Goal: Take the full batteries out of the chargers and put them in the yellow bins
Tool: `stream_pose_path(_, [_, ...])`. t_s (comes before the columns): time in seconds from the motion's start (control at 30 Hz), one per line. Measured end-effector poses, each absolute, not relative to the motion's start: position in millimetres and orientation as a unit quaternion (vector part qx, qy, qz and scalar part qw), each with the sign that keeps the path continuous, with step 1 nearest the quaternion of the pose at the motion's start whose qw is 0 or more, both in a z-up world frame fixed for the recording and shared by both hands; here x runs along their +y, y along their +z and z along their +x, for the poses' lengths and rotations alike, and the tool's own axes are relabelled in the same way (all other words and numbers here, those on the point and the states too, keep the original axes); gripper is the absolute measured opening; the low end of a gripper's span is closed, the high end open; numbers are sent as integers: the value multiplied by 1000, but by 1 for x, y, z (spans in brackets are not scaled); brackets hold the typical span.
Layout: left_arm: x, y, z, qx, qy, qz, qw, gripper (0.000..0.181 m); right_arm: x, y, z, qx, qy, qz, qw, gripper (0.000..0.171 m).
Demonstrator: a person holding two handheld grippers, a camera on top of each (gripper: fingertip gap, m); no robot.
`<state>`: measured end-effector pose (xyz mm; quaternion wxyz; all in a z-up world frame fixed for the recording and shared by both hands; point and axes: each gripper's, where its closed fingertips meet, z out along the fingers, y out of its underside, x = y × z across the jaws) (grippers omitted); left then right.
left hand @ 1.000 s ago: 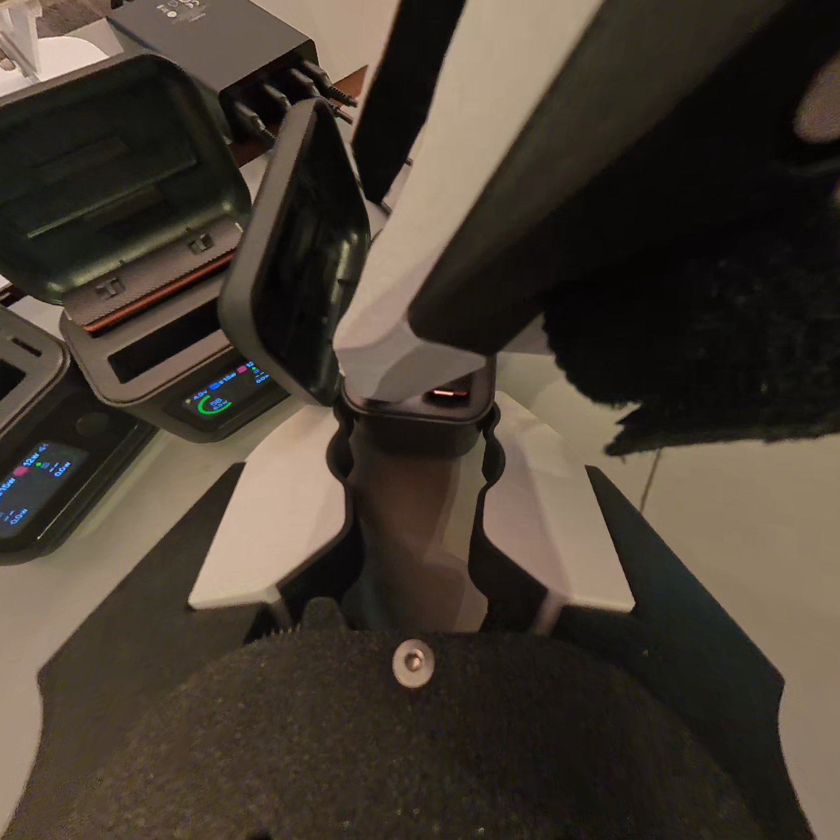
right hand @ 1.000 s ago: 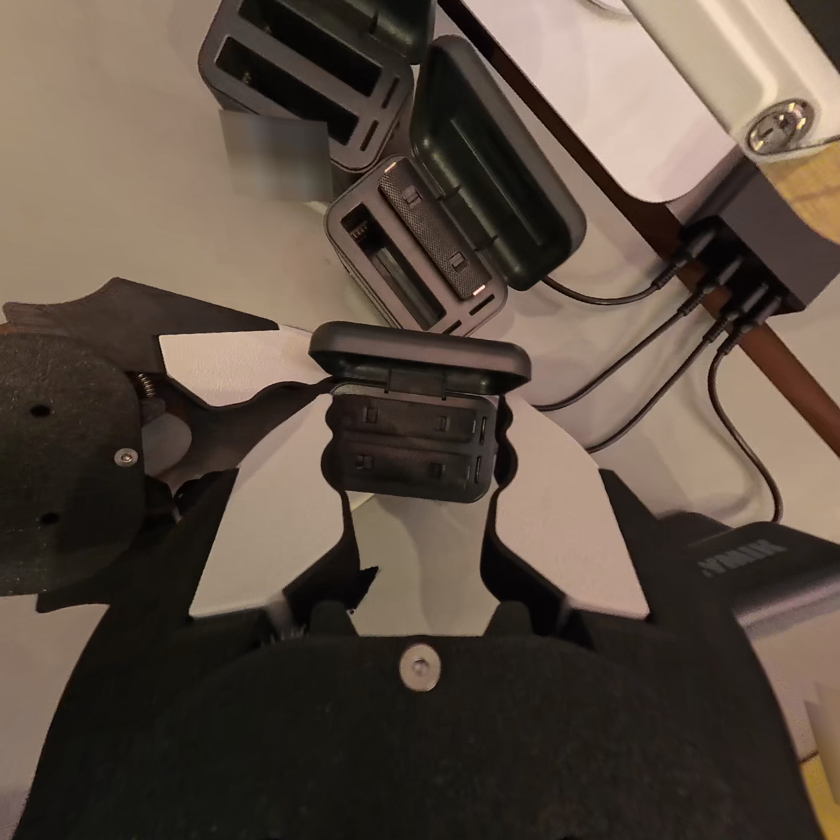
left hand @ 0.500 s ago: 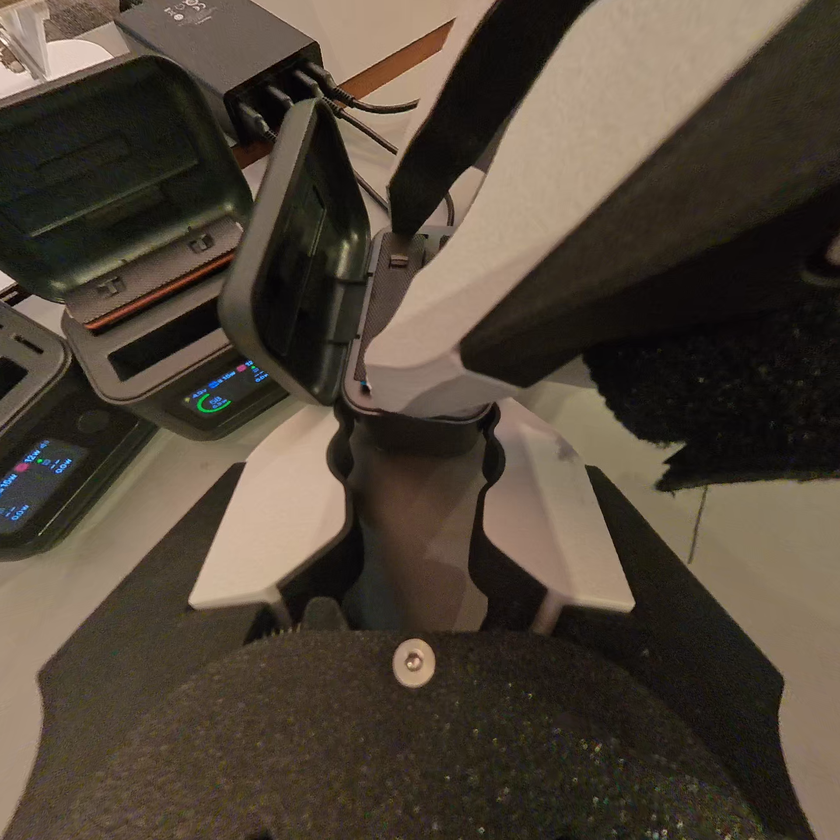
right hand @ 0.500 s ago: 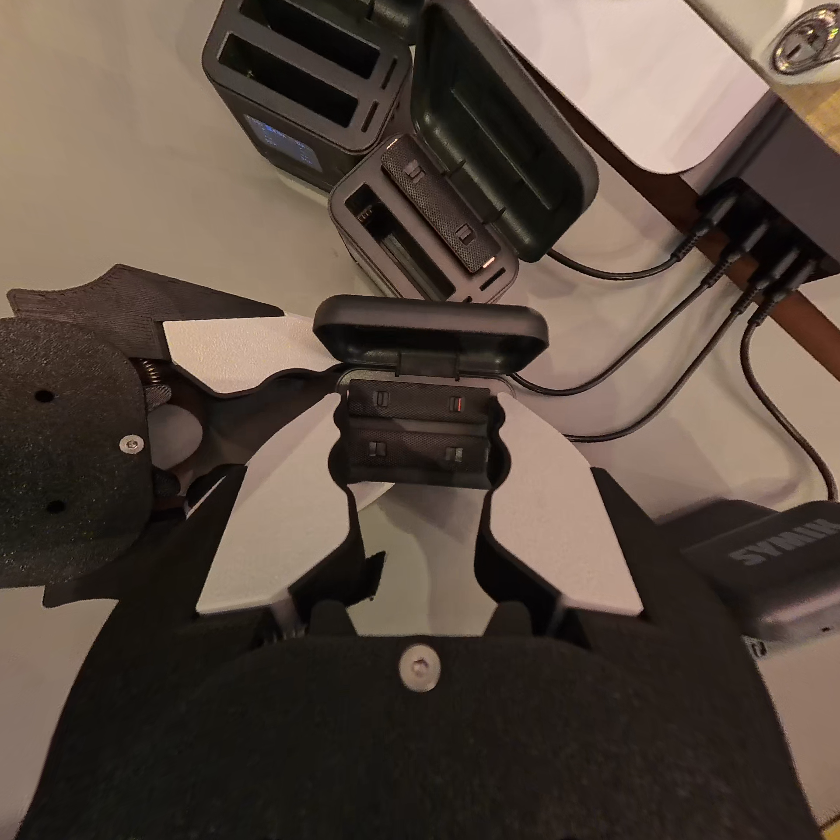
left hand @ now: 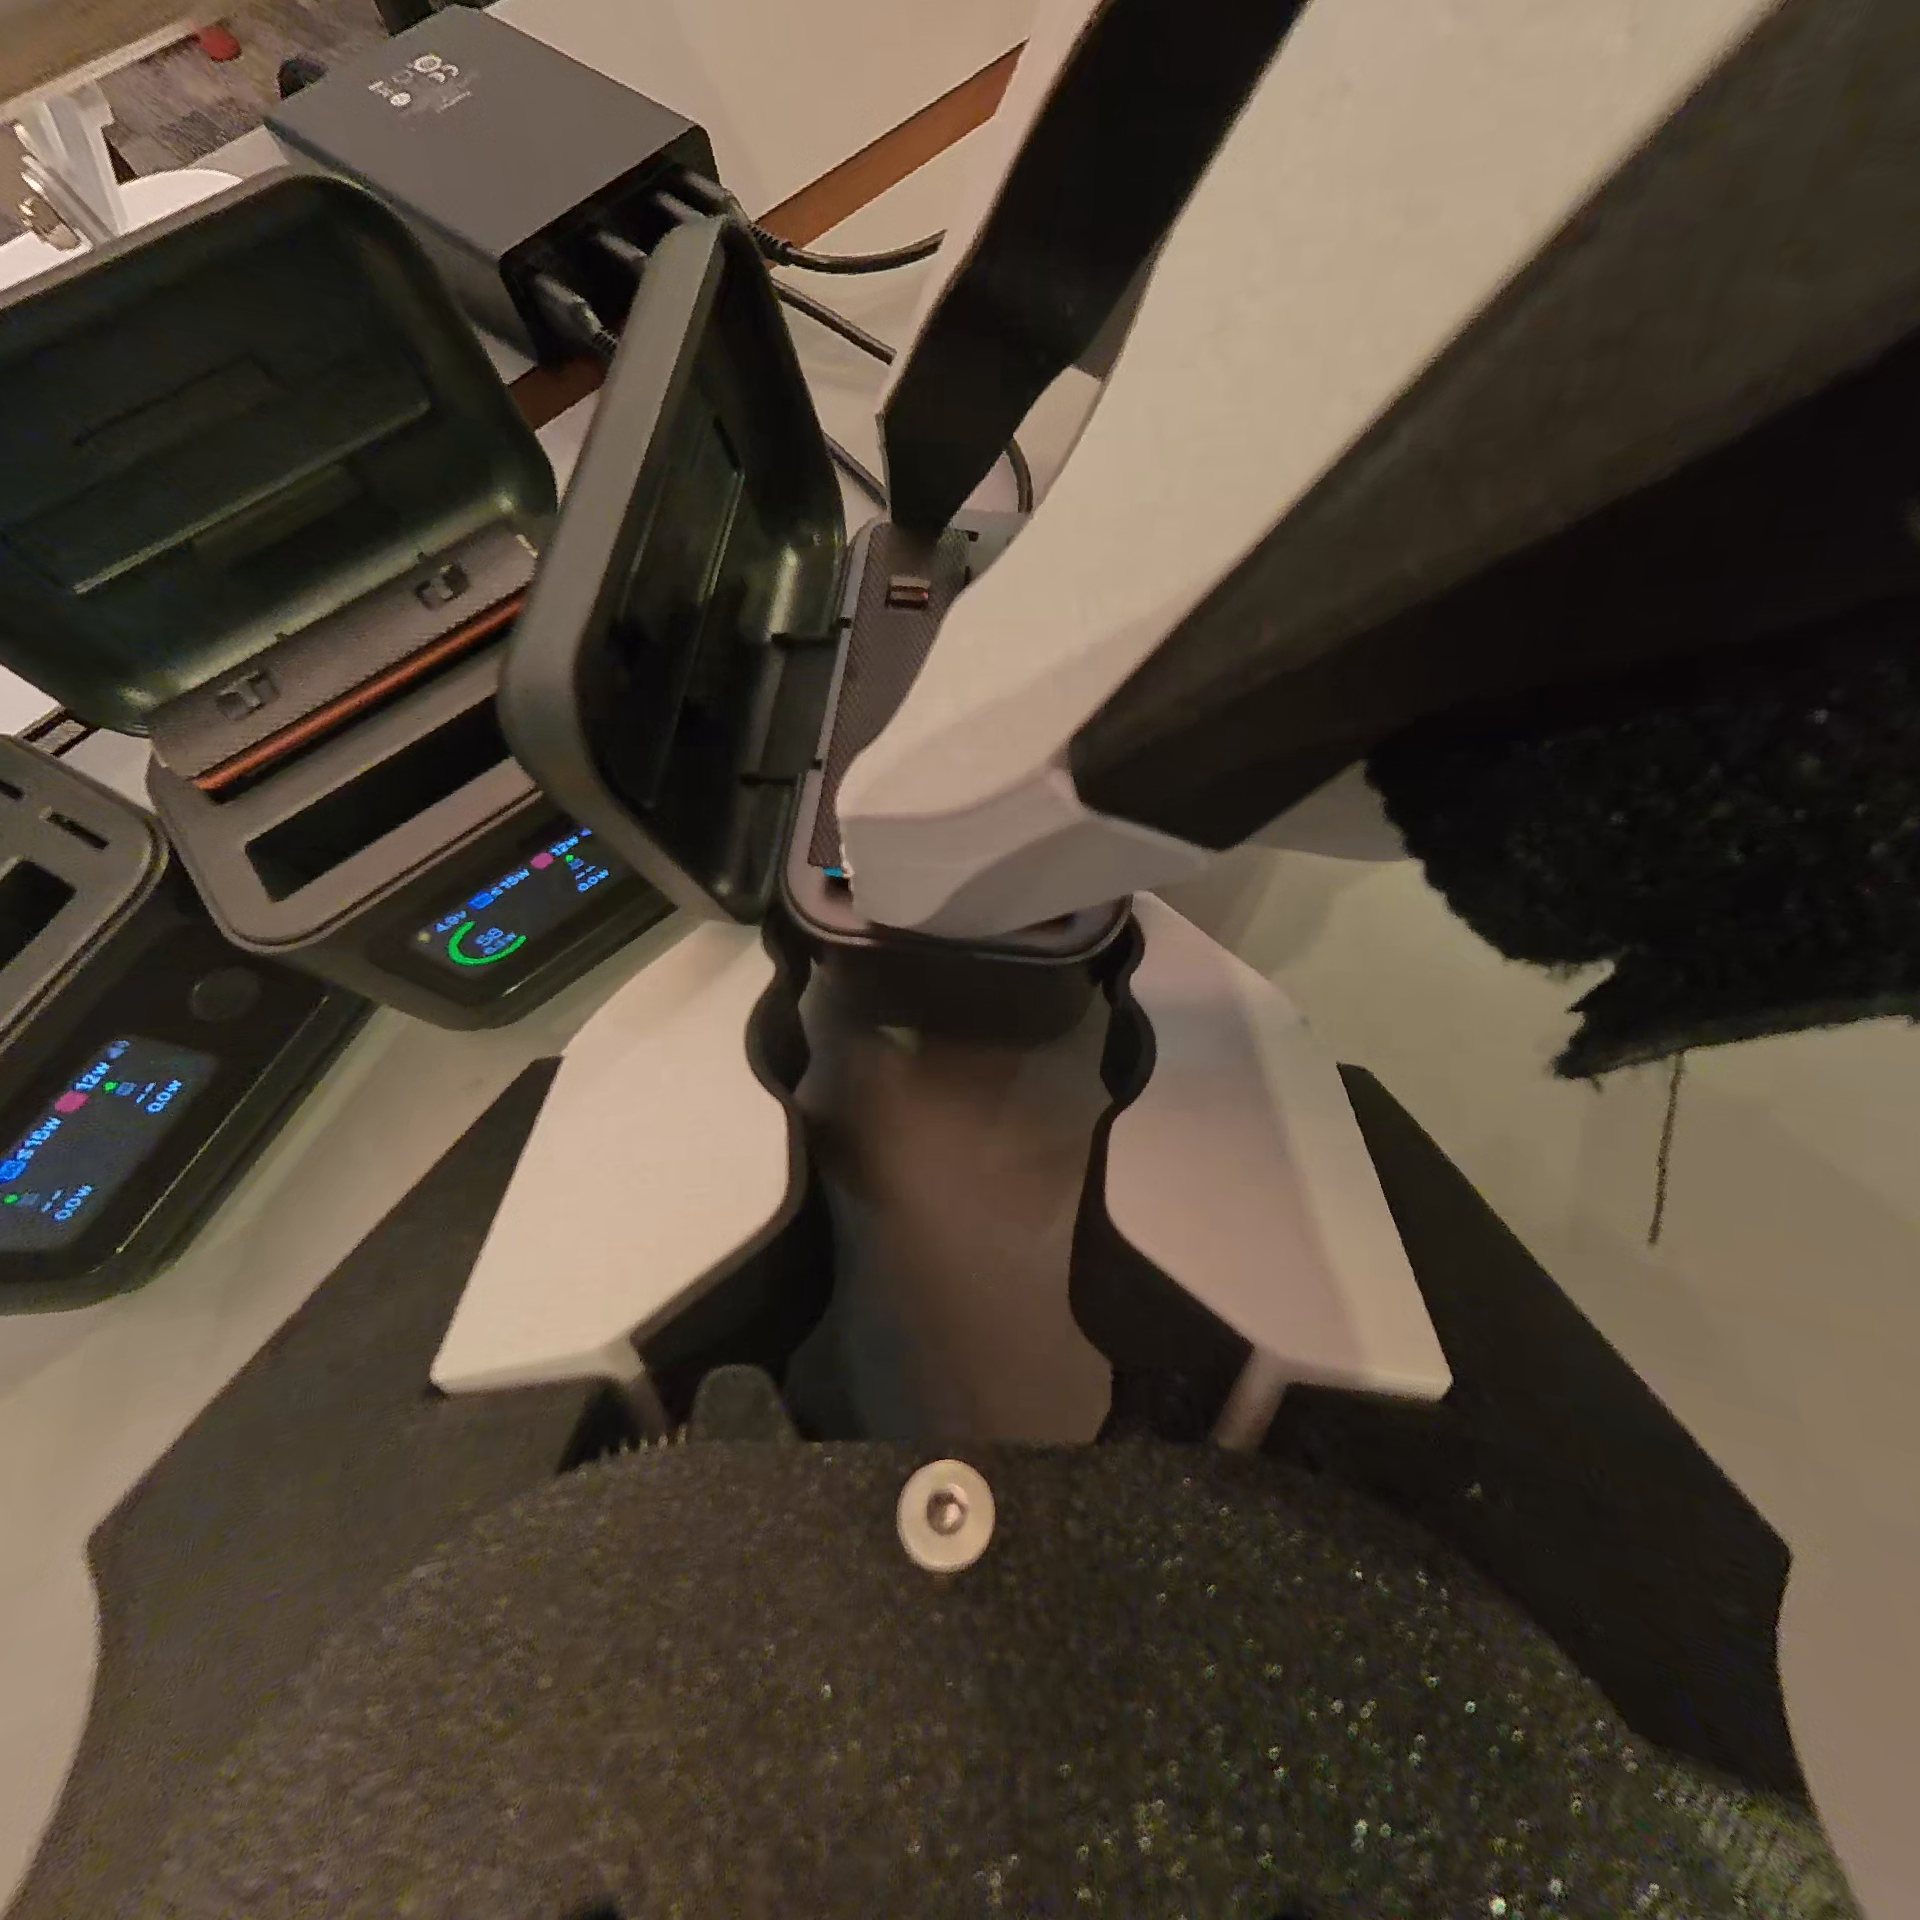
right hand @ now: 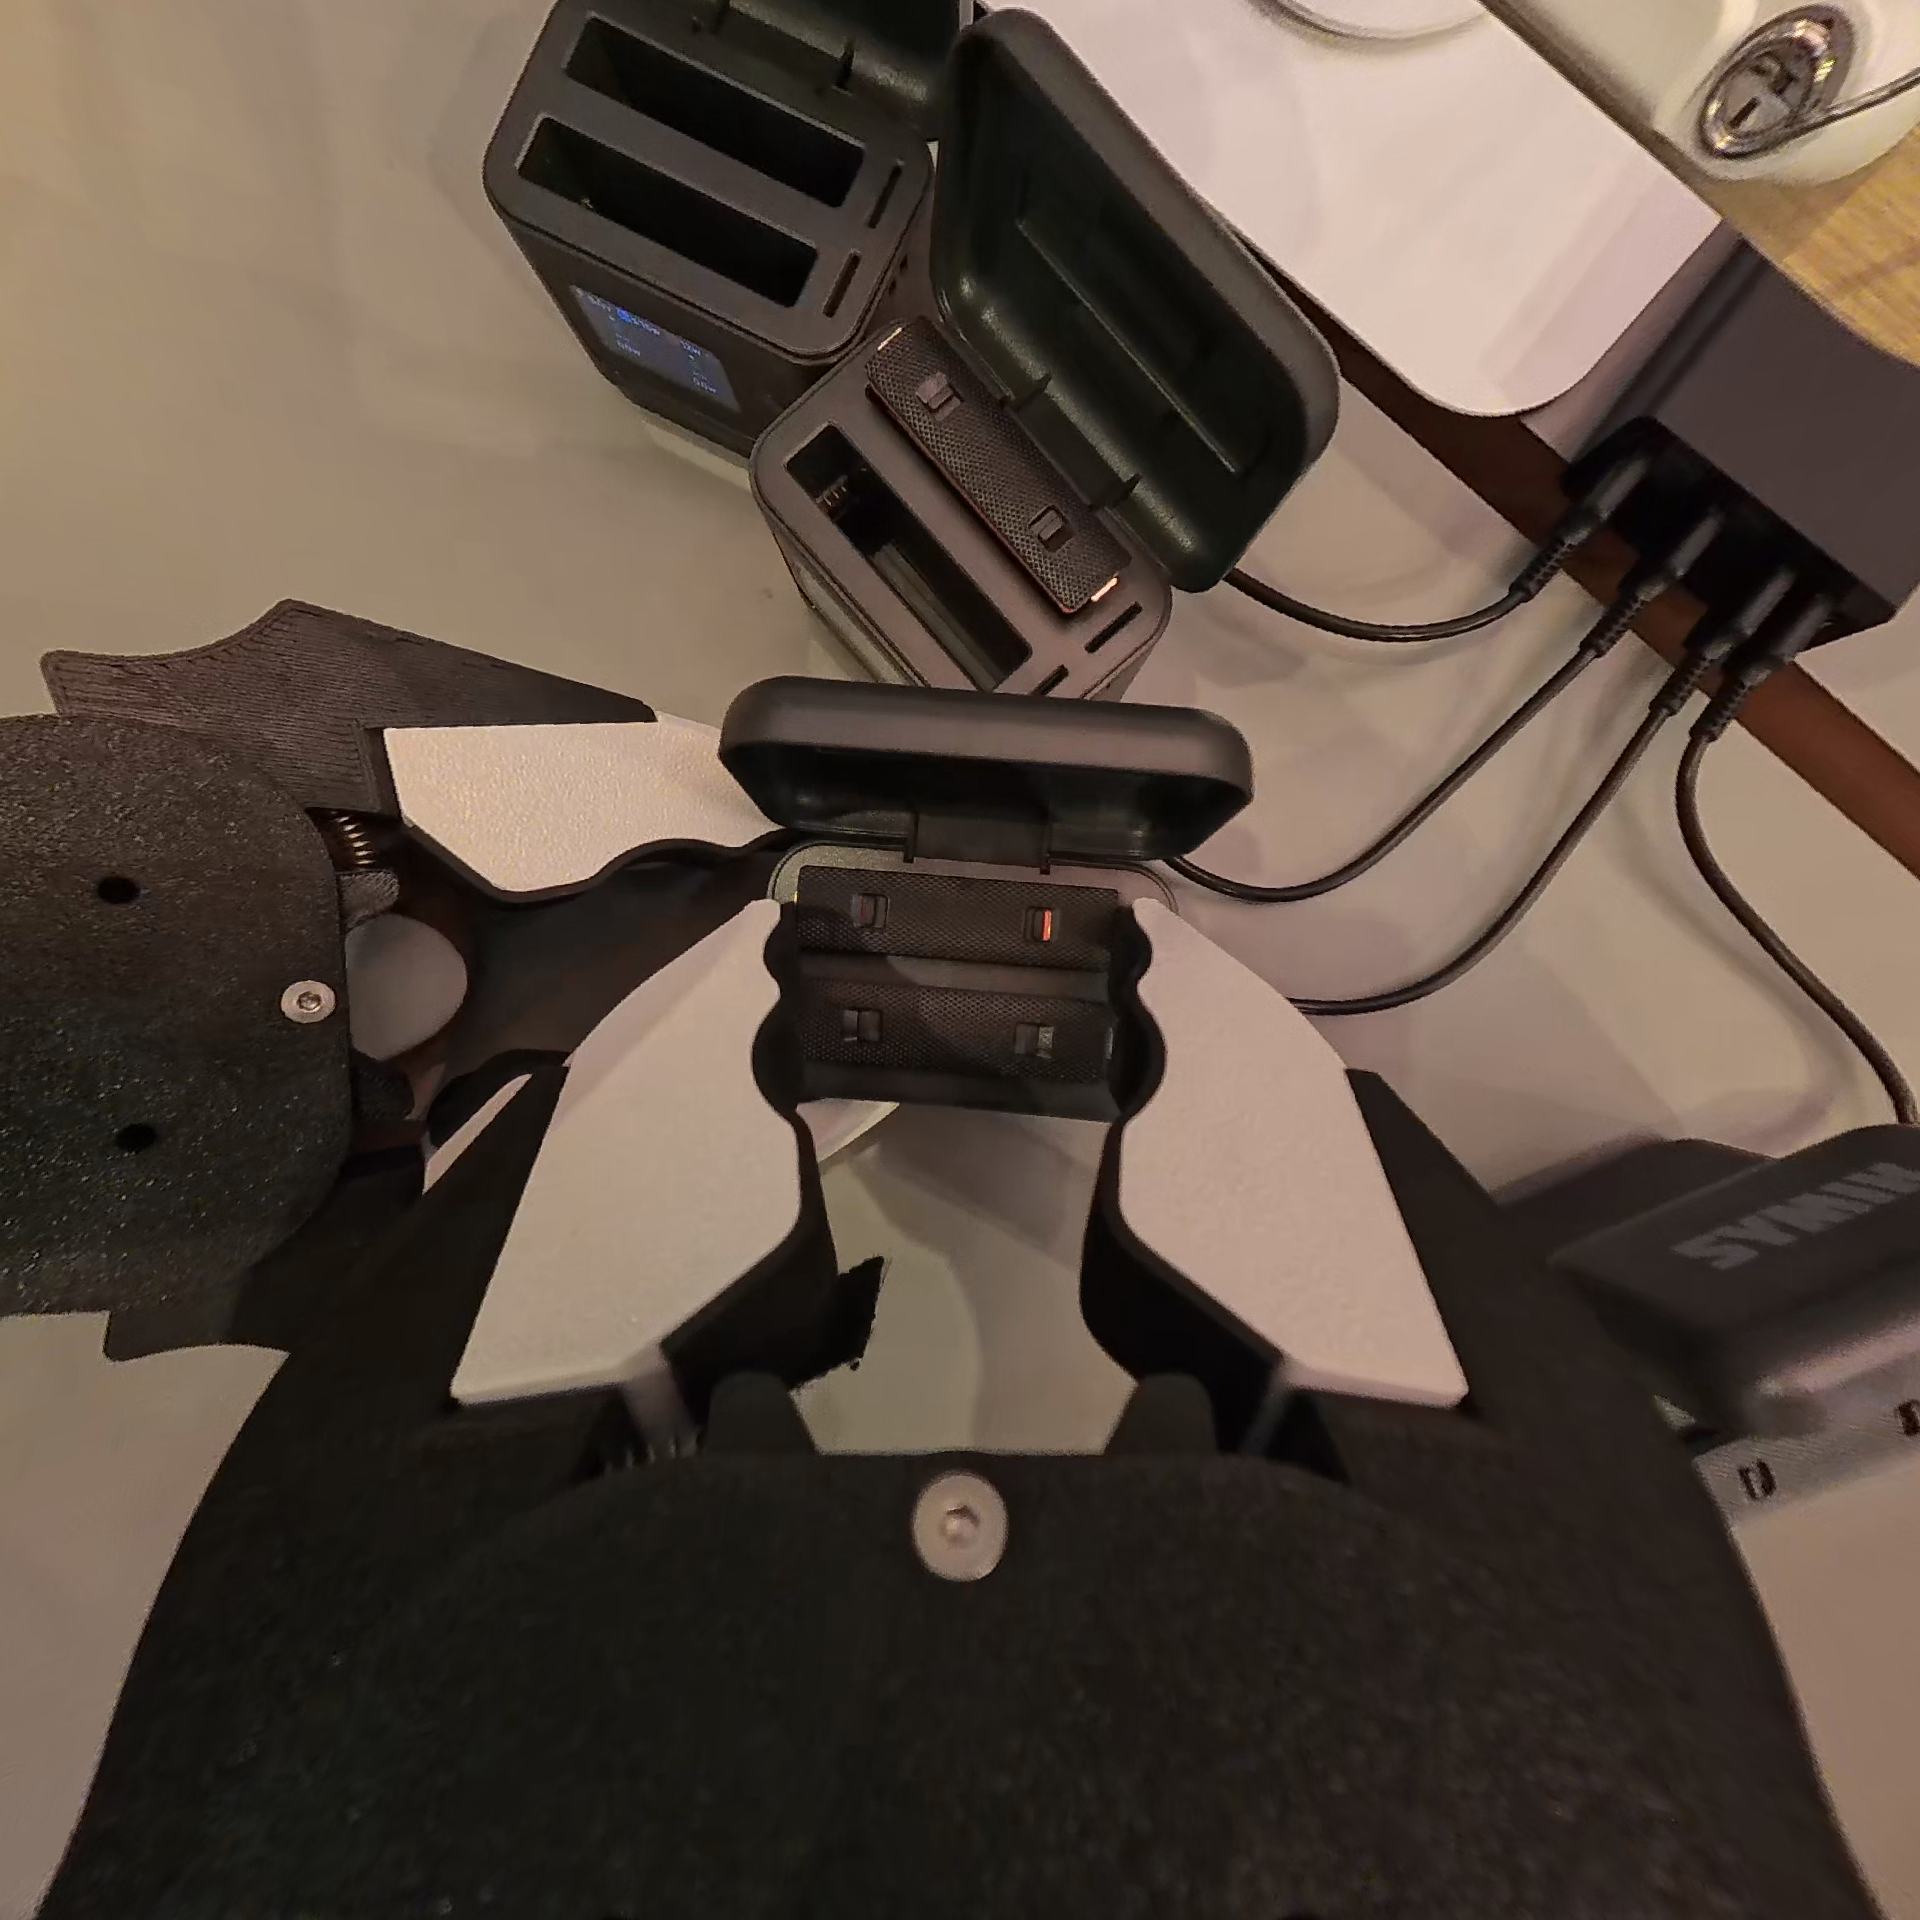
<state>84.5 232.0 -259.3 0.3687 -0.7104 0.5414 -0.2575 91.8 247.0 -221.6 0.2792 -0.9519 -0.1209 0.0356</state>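
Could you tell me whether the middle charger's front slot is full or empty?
Empty. In the right wrist view the middle charger has a bare front slot; a battery fills the rear one.

White surface [right hand: 260,416] underneath it all, with a brown wooden strip [right hand: 1455,416] running across it on a slant. A black power hub [right hand: 1787,457] sits at the far right, four black cables [right hand: 1455,821] plugged in and trailing over the white. A dark grey box [right hand: 1756,1299] lies low at the right. A white object with a metal ring [right hand: 1787,94] sits top right.
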Motion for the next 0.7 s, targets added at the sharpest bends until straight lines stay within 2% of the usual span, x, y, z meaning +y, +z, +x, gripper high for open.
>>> stream_pose_path(0.23, [231, -259, 85, 546, -254, -705, 375, 56, 245, -220, 93, -113, 40, -949, 291, 56])
stream_pose_path(0.4, [232, -259, 85, 543, -256, -708, 371, 55, 250, -177, 95, -119, 38, -933, 338, 57])
stream_pose_path(0.7, [232, -259, 85, 544, -259, -708, 369, 56, 241, -162, 99, -106, 53, -927, 357, 57])
